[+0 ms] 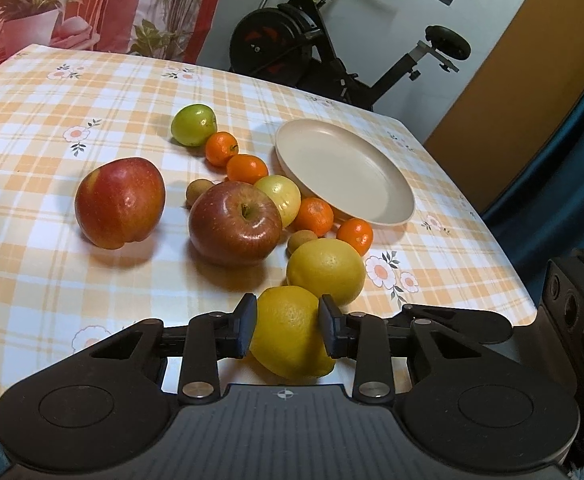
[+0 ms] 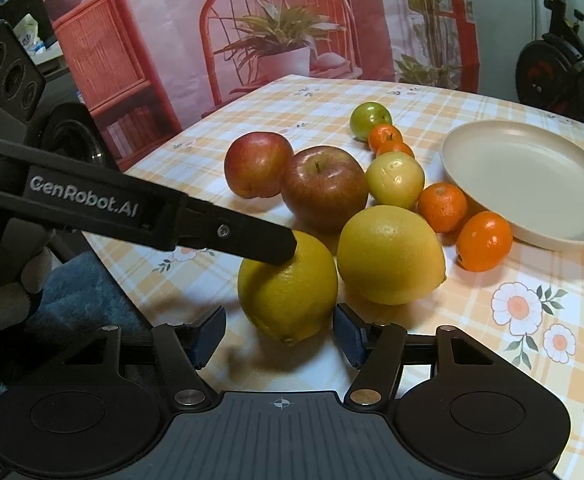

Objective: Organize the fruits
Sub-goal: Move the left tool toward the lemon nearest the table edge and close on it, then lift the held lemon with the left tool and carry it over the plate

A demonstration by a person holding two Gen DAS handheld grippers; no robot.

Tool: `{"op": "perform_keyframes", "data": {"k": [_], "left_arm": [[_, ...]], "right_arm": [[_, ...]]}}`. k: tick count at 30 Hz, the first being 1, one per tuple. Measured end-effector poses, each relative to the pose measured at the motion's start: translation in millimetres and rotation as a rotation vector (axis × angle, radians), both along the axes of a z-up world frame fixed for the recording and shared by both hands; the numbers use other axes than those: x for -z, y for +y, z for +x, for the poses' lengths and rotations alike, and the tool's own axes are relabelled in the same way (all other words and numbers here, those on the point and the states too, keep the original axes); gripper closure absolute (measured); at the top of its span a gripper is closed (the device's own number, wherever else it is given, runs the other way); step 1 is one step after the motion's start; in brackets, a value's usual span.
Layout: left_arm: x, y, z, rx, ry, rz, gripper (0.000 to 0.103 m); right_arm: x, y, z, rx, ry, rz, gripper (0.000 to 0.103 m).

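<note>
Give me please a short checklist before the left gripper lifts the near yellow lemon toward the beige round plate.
1. Left gripper pads pressing on the near yellow lemon: ok.
2. Right gripper clear of that lemon: cannot tell; its open jaws sit close around it.
3. Beige round plate empty: ok.
4. Second yellow lemon clear of the held one: not ok; it lies right beside it.

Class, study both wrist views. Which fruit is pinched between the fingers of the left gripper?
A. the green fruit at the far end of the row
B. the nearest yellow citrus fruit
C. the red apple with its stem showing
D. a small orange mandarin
B: in the left wrist view the left gripper has its fingers pressed on both sides of the nearest yellow citrus fruit.
</note>
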State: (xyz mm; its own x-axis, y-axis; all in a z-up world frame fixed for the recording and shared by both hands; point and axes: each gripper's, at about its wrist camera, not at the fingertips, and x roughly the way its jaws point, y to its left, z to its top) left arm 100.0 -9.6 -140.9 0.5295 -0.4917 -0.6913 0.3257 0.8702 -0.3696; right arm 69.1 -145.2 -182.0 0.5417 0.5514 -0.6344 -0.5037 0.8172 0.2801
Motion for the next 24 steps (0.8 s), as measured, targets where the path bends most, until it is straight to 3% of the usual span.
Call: {"op": "perform_keyframes", "data": {"k": [2,4,15,24], "left_arm": [[1,2,0,-0.006,0.008,-0.009,0.067],[1,4,2,-0.013,0.019,-0.023,0.067],[11,6,8,-0.013,0.077,-0.086,0.057],[16,9,11,-0.023,0.102,-0.124,0.056]], "right_arm": [[1,-1,0,0.010,-0.003,0.000,0.055],[1,-4,1,0.018,0.000,0.004,0.056],[2,-10,-1,0.025,0.019,0.013,0.057],[2,-10,-1,0.027,0.023,0.015,0.057]]}}
